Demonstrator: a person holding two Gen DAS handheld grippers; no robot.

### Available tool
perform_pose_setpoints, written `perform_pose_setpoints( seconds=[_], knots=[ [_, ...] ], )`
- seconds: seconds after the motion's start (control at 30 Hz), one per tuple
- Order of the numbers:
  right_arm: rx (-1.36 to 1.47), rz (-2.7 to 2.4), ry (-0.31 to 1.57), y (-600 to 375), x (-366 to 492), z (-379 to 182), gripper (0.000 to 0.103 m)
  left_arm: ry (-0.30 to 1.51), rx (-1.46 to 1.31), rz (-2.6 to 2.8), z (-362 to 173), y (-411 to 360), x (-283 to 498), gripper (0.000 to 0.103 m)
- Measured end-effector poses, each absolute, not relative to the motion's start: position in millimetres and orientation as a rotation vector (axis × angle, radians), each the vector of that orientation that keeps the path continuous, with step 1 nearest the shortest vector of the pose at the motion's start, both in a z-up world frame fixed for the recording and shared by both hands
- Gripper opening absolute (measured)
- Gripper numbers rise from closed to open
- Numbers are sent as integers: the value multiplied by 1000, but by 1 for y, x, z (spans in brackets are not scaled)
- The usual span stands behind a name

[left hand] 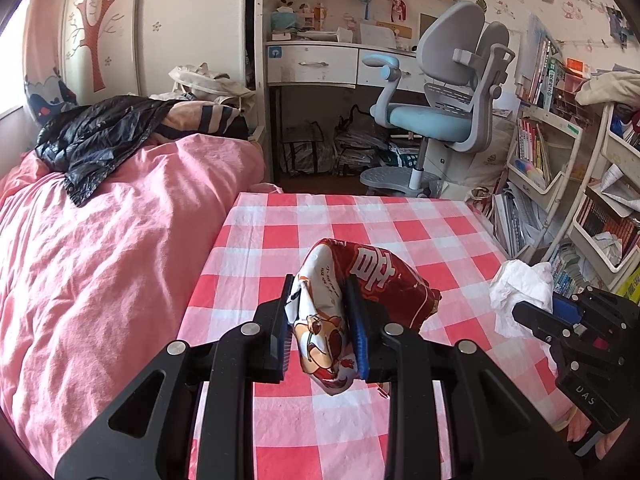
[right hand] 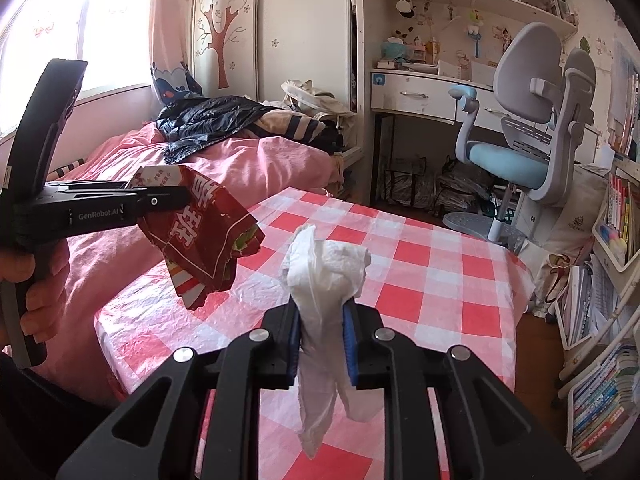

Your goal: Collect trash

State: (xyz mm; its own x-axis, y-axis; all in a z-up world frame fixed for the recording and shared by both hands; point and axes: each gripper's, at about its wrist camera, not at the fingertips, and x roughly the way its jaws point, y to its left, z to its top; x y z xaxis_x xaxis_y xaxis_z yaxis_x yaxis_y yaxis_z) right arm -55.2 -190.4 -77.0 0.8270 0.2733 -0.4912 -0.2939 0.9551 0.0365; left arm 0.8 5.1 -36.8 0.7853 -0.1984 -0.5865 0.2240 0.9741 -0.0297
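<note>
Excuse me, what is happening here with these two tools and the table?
A person is collecting trash with a tool in each hand. The left tool is shut on a crumpled red snack wrapper, held above the checkered tablecloth. The right tool is shut on a crumpled white tissue. No bin is visible.

Each camera looks forward along its own fingers, close above the checked table point(left hand: 400, 216), toward the desk and chair point(right hand: 532, 120); both views share these.
</note>
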Motion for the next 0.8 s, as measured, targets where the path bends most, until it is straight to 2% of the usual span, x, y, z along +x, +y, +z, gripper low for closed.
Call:
perform_pose_setpoints(
  seconds=[0.8],
  knots=[
    [-50, 302, 521, -192, -54, -76, 20, 627, 50, -233, -38, -2, 1, 23]
  ],
)
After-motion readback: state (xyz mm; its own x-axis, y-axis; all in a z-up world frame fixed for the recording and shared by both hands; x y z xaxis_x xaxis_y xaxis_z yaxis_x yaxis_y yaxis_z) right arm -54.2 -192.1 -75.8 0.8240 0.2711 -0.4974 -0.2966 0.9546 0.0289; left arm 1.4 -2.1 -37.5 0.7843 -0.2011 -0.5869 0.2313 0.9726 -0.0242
